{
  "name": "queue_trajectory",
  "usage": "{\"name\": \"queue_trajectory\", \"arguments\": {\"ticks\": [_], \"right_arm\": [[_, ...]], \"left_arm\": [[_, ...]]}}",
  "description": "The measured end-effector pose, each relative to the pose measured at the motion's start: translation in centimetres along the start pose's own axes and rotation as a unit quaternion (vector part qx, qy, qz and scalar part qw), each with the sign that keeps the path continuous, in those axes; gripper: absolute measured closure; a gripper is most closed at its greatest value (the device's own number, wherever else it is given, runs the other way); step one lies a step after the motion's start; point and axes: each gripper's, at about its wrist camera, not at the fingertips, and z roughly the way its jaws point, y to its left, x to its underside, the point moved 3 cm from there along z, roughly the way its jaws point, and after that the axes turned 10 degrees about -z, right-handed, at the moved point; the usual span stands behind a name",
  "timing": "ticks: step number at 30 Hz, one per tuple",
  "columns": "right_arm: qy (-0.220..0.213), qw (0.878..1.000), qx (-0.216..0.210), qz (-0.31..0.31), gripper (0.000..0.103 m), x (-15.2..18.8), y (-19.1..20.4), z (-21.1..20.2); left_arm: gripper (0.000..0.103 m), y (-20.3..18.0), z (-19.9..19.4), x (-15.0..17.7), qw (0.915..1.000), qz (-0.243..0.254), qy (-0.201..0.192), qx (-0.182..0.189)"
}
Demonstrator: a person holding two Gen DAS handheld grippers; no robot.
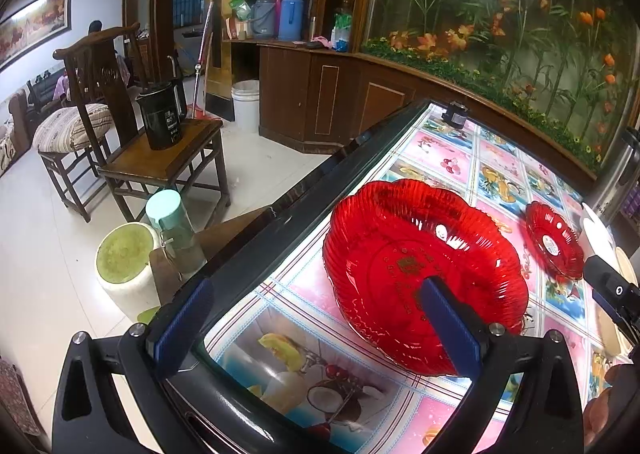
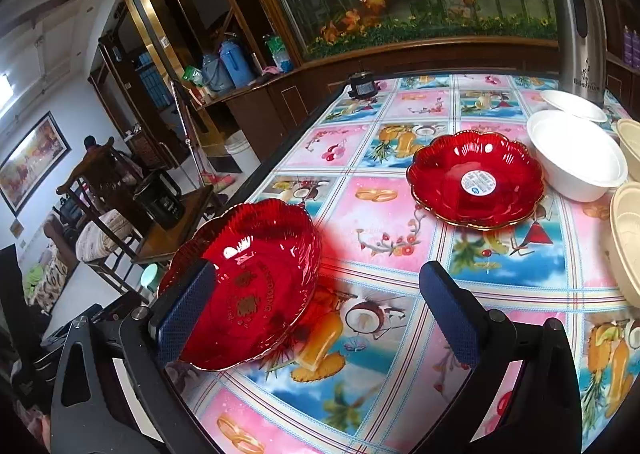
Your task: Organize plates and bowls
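Observation:
A large red scalloped glass plate (image 1: 400, 254) (image 2: 256, 278) lies near the left edge of the table (image 2: 400, 214), which has a fruit-print cloth. My left gripper (image 1: 320, 328) is open and wide; its right finger (image 1: 452, 330) reaches over the plate's near rim, while its left finger hangs past the table edge. My right gripper (image 2: 318, 312) is open too, its left finger (image 2: 188, 310) in front of that plate. A smaller red plate (image 2: 476, 182) (image 1: 554, 240) with a white sticker sits farther back. Beside it are white bowls (image 2: 576, 154) and beige bowls (image 2: 628, 242).
A steel thermos (image 2: 578, 30) stands at the table's far right corner, and a small black object (image 2: 362, 88) sits at the far edge. Left of the table are wooden chairs (image 1: 160, 158), a black kettle (image 1: 162, 118), a green bottle (image 1: 172, 222) and a stool (image 1: 124, 258).

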Motion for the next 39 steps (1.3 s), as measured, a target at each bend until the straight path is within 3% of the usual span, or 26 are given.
{"name": "queue_trajectory", "arguments": {"ticks": [16, 29, 39], "right_arm": [[0.011, 1.000, -0.007, 0.002, 0.000, 0.3, 0.2, 0.8], [0.059, 0.998, -0.013, 0.002, 0.000, -1.1, 0.9, 4.9], [0.085, 0.996, -0.016, 0.024, 0.001, -0.2, 0.0, 8.2]], "left_arm": [[0.000, 0.2, 0.3, 0.0, 1.0000, 0.002, 0.009, -0.001], [0.001, 1.3, 4.0, -1.2, 0.9955, -0.041, 0.085, -0.005], [0.001, -0.4, 7.2, 0.1, 0.9916, -0.016, 0.125, -0.029]]}}
